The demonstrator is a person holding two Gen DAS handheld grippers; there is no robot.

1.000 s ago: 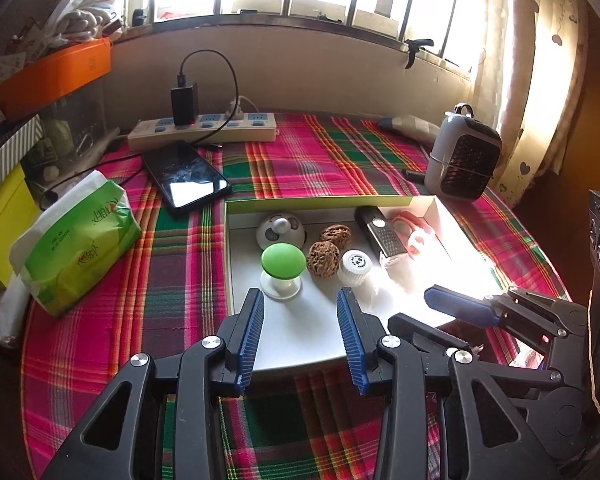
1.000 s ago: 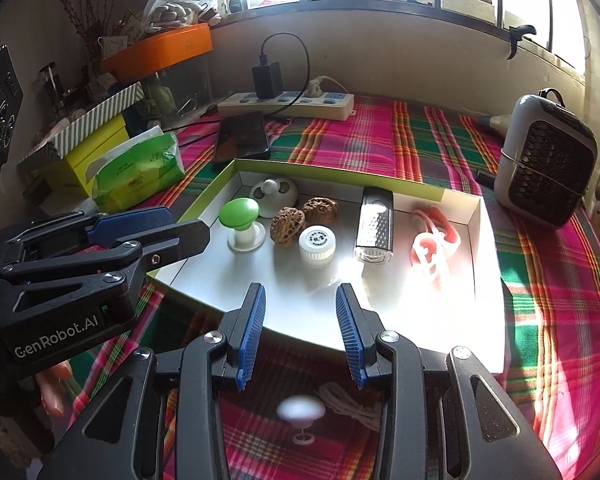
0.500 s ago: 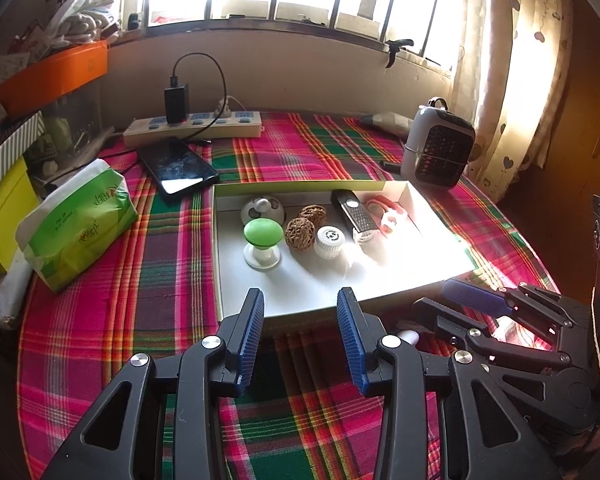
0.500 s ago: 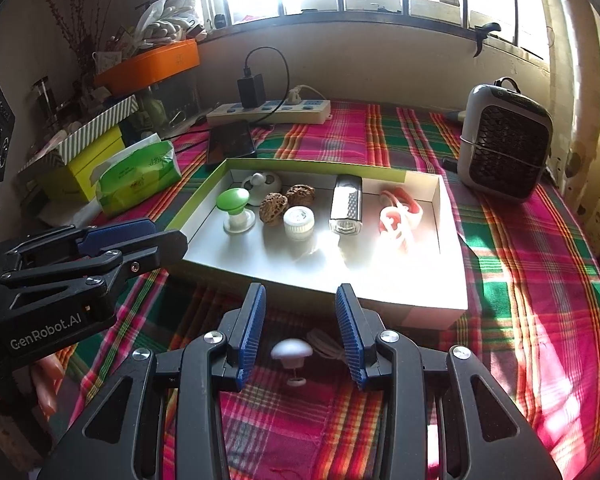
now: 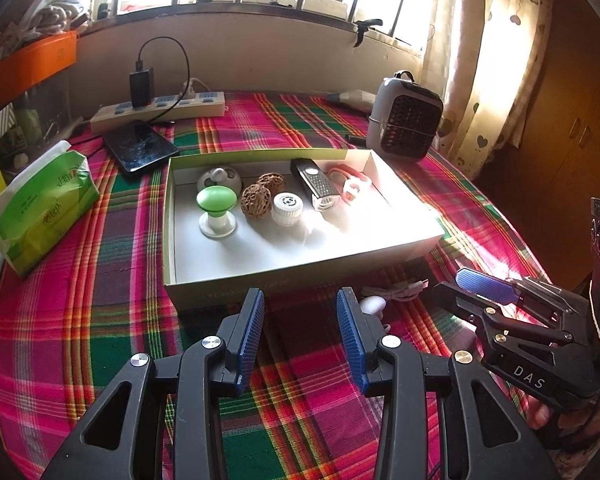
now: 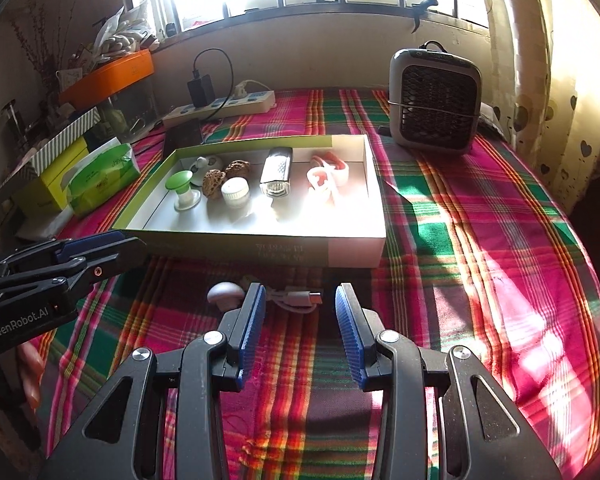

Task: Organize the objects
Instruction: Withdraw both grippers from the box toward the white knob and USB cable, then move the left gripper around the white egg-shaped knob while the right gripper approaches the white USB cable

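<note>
Inside the shallow box [image 6: 256,236]: one green-capped knob [image 6: 182,188], two walnuts [image 6: 214,178], one white cap [image 6: 235,191], one silver light [image 6: 277,172], one pink clip [image 6: 327,174], all in the far half. Just before its near wall, on the plaid cloth [image 6: 480,240]: one white mushroom knob [image 6: 224,293], one coiled cable [image 6: 296,300]. Both empty, jaws wide: left gripper [image 5: 300,320], right gripper [image 6: 300,308], above bare cloth.

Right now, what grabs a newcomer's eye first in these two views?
The bright plaid tablecloth in pink, green and red fills both views. At its centre sits the open box with green sides, holding a row of small items such as the green-capped knob and two wrinkled walnuts. A white cable and a white mushroom-shaped piece lie outside it, just ahead of the open right gripper.
</note>
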